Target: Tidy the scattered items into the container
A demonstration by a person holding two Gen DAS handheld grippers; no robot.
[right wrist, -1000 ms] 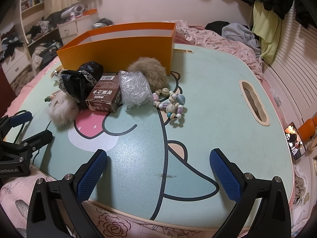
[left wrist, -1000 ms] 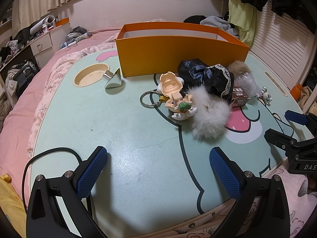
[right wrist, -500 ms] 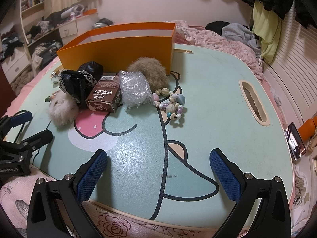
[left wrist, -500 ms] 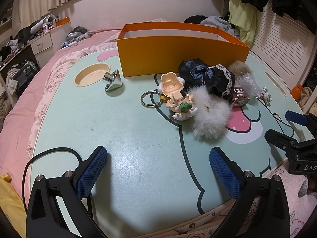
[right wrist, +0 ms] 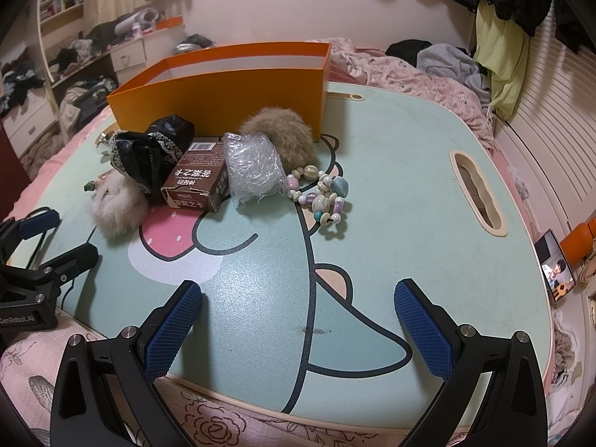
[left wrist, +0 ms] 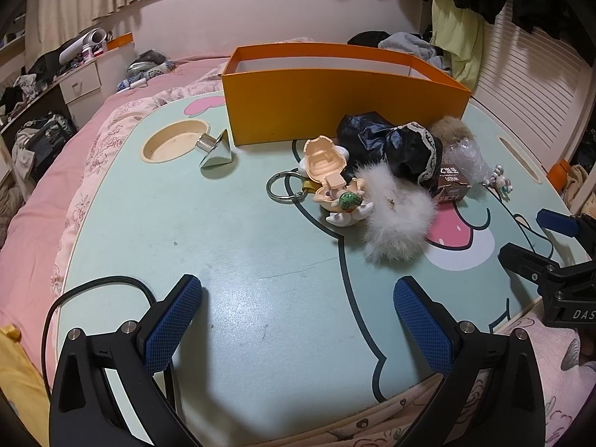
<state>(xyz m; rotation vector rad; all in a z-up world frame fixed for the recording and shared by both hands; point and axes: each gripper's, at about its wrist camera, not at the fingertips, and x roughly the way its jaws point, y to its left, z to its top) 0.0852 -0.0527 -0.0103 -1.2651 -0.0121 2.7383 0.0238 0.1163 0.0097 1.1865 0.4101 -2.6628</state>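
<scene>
Both grippers, my left gripper (left wrist: 298, 320) and right gripper (right wrist: 298, 320), hung spread and empty over the worktop (left wrist: 231, 246). Scattered items, the white pompom (left wrist: 396, 219) and bead bracelet (right wrist: 322, 197), lay before the orange box (left wrist: 335, 108).

pink bed (left wrist: 33, 201), cluttered drawers (right wrist: 22, 119), slatted wall (right wrist: 558, 119)

orange box (left wrist: 342, 111): upright, open-topped | white pompom (left wrist: 396, 212), brown carton (right wrist: 197, 182), bead bracelet (right wrist: 322, 197): scattered in front
</scene>
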